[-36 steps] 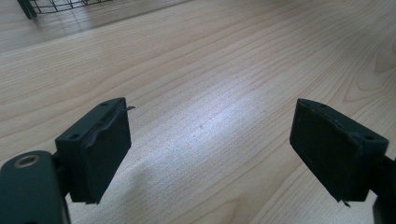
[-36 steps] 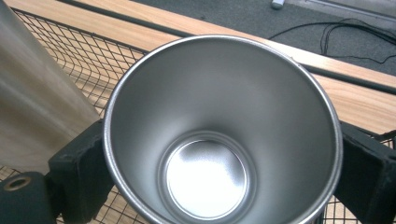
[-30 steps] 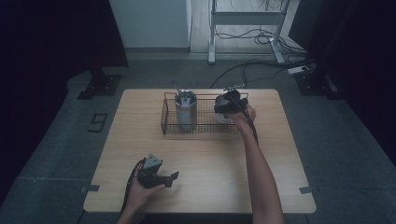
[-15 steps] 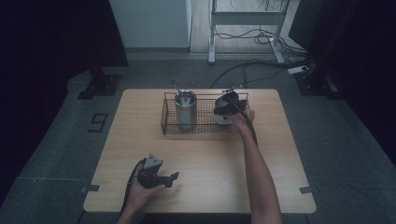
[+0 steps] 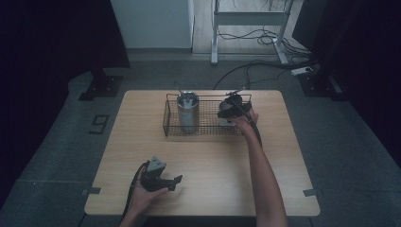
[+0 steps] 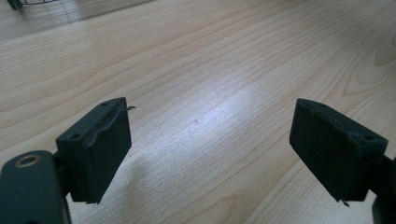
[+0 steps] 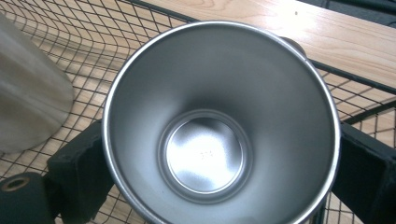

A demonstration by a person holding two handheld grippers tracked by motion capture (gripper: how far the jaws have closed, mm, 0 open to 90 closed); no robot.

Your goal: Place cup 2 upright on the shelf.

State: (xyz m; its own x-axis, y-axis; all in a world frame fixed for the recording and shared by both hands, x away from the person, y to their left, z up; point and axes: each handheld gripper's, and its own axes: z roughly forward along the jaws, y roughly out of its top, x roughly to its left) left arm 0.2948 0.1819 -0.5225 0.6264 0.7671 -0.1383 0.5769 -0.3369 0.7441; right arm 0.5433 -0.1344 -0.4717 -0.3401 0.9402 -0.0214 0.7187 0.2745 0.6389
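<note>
The left gripper (image 5: 175, 179) rests low on the pale wooden table (image 5: 213, 161), near the person's edge. Its two black claws are wide apart and there is nothing between them, just bare wood. It has no job right now, so it is best kept there, out of the way.

Farther back sits the black wire basket (image 5: 208, 128). In its left part stands a tall shiny metal can (image 5: 187, 112) with some thin things poking out of the top. I cannot tell what they are.

In the right part of the basket is the shiny metal cup (image 7: 205, 116). It stands upright on the wire floor, well apart from the tall can. The right gripper (image 5: 227, 112) looks down at it from above, with one claw on each side of the cup. The claws have just been opening a bit. The cup's wide rim hides the spot where the claws meet its wall, so I cannot tell if they press on it.

I think the cup is being let go. To do this well, open the claws more, then lift straight up so that nothing bumps the rim or the wires.

The cup is round, silver and smooth. It is empty and clean, wide at the top and narrow at the flat bottom.
</note>
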